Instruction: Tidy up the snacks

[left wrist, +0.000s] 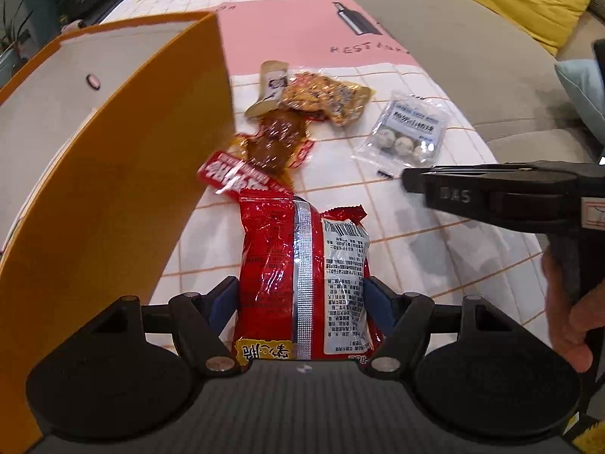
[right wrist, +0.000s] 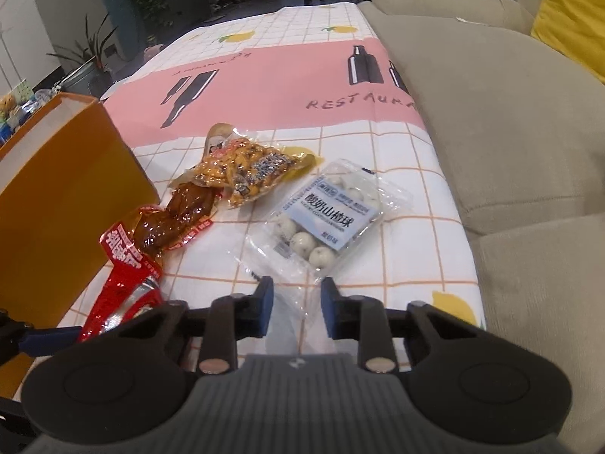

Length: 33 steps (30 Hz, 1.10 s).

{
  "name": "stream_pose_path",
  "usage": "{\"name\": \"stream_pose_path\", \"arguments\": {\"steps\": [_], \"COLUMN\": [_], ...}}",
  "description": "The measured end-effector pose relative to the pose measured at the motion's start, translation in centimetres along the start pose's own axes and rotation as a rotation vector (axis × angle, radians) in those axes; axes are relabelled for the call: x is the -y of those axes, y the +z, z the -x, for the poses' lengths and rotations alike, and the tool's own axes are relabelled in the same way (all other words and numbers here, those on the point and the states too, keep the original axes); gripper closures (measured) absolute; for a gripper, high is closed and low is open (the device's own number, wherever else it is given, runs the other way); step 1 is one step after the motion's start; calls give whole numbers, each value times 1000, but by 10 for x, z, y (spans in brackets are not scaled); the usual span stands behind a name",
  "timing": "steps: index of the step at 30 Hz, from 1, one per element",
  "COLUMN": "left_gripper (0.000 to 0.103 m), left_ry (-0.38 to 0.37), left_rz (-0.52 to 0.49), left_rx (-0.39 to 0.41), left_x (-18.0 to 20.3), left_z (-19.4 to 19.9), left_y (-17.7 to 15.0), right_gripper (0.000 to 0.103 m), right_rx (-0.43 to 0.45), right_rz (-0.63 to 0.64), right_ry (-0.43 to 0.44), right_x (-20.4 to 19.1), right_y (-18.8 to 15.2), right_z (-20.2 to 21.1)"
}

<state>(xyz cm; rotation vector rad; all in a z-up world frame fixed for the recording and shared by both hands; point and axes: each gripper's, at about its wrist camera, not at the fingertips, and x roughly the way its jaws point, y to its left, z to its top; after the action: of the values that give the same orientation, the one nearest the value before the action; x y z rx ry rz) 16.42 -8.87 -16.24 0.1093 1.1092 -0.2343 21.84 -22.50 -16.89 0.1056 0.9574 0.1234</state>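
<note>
My left gripper (left wrist: 301, 295) is shut on a red snack packet (left wrist: 302, 276) and holds it just right of an open orange box (left wrist: 124, 174). In the right wrist view the packet (right wrist: 121, 295) and the box (right wrist: 64, 196) show at the left. My right gripper (right wrist: 296, 304) is open, its fingertips over the near edge of a clear bag of white balls (right wrist: 325, 215). That bag also shows in the left wrist view (left wrist: 408, 132), with the right gripper (left wrist: 416, 183) seen side-on. A brown meat snack (right wrist: 177, 215) and a yellow nut packet (right wrist: 249, 170) lie on the tablecloth.
The table has a checked and pink cloth (right wrist: 287, 87). A grey sofa (right wrist: 510, 132) with a yellow cushion (right wrist: 571, 11) runs along the table's right edge. Plants (right wrist: 87, 56) stand at the far left.
</note>
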Motion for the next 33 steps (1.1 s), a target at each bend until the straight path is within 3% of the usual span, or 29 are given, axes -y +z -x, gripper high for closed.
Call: {"name": "stream_pose_path", "arguments": {"steps": [4,7,29,32,33], "left_gripper": [20,20,20,20,20], "left_ry": [-7,-5,-16,-19,-19], "left_rz": [29,30,76,73,74], "left_rx": [-11,-8,-31,-33,-33], "left_x": [-7,-11,-40,-40,-40], "left_z": [2,7,34,35,35], "left_y": [-4,-8,-36,-38,-38], "right_gripper": [101,103,103,93,76], "right_rx": [0,-5,-327,-323,-316], "right_rz": [16,38,310,315,306], "right_ry": [6,6,132,85,72], "right_x": [1,-1,-37,-37,-36], "right_y": [-2,-5,-77,-78,-77], "right_z": [3,8,81,87,89]}}
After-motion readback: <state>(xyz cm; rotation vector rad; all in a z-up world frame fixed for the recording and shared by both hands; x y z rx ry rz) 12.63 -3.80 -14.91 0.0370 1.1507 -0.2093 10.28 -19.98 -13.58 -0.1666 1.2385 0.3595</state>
